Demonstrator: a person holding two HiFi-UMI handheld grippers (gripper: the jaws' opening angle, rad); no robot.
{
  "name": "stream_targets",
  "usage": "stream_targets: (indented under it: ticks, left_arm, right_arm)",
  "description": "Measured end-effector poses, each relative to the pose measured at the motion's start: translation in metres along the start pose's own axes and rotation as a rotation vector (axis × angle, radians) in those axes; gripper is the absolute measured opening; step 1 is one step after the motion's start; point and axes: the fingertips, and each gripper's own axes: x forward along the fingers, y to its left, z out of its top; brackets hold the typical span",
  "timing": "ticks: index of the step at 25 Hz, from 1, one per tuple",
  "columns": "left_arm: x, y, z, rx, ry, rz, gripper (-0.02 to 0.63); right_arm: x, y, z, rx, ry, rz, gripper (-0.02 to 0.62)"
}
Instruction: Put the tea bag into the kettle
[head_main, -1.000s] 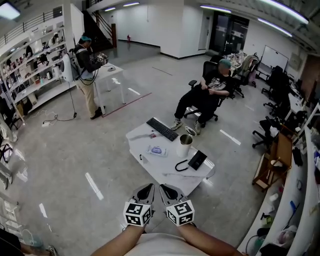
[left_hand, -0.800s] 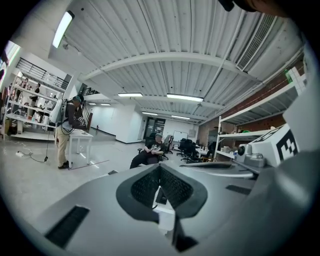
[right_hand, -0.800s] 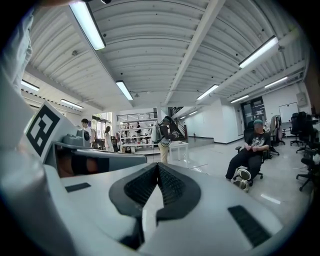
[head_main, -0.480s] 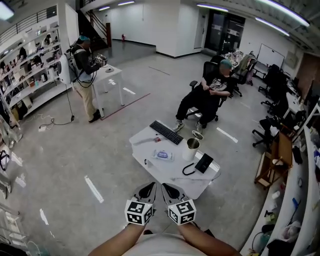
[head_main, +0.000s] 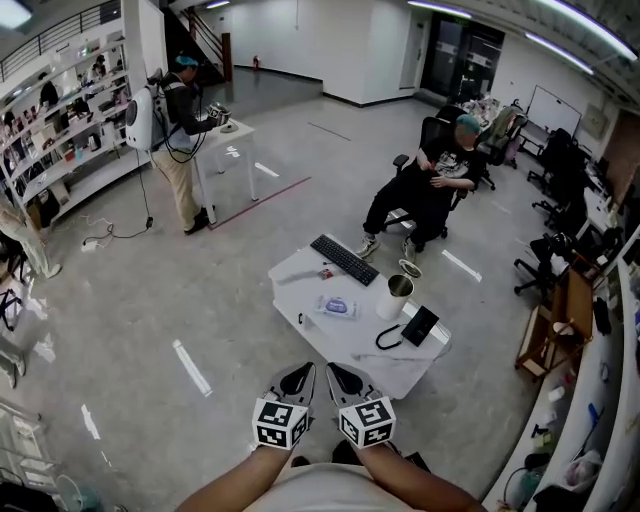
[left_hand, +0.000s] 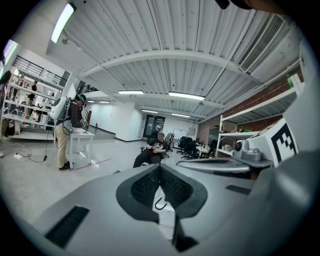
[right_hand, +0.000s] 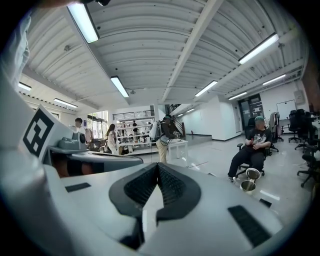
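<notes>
A metal kettle (head_main: 396, 297) stands open on the low white table (head_main: 310, 330), and its lid (head_main: 410, 268) lies just behind it. A small reddish item (head_main: 325, 273) near the keyboard may be the tea bag; it is too small to tell. My left gripper (head_main: 303, 369) and right gripper (head_main: 336, 368) are held side by side in front of my body, short of the table's near edge. Both are shut with nothing between their pads. In the right gripper view the kettle (right_hand: 247, 186) and lid (right_hand: 253, 173) show far off at the right.
The table also carries a black keyboard (head_main: 345, 259), a blue-and-white packet (head_main: 337, 306) and a black device with a looped cable (head_main: 419, 325). A person sits in an office chair (head_main: 430, 185) beyond it. Another person (head_main: 180, 130) stands at a tall white table on the left. Shelves line the left wall.
The view has moved forward: the low table sits closer and slightly further right in the head view. Both grippers stay shut and side by side.
</notes>
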Motion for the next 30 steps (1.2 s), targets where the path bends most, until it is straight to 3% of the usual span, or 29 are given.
stream_targets:
  ticks: [8, 23, 30]
  left_arm:
    - [0.035, 0.036, 0.009, -0.012, -0.002, 0.079, 0.008]
    - [0.196, 0.05, 0.029, -0.052, -0.005, 0.154, 0.008]
    - [0.239, 0.044, 0.036, -0.048, 0.022, 0.164, 0.008]
  right_arm:
    - [0.05, -0.025, 0.008, 0.0, 0.004, 0.083, 0.009]
    - [0.116, -0.168, 0.017, -0.009, 0.052, 0.178, 0.009]
    - [0.125, -0.213, 0.026, 0.026, 0.046, 0.18, 0.009]
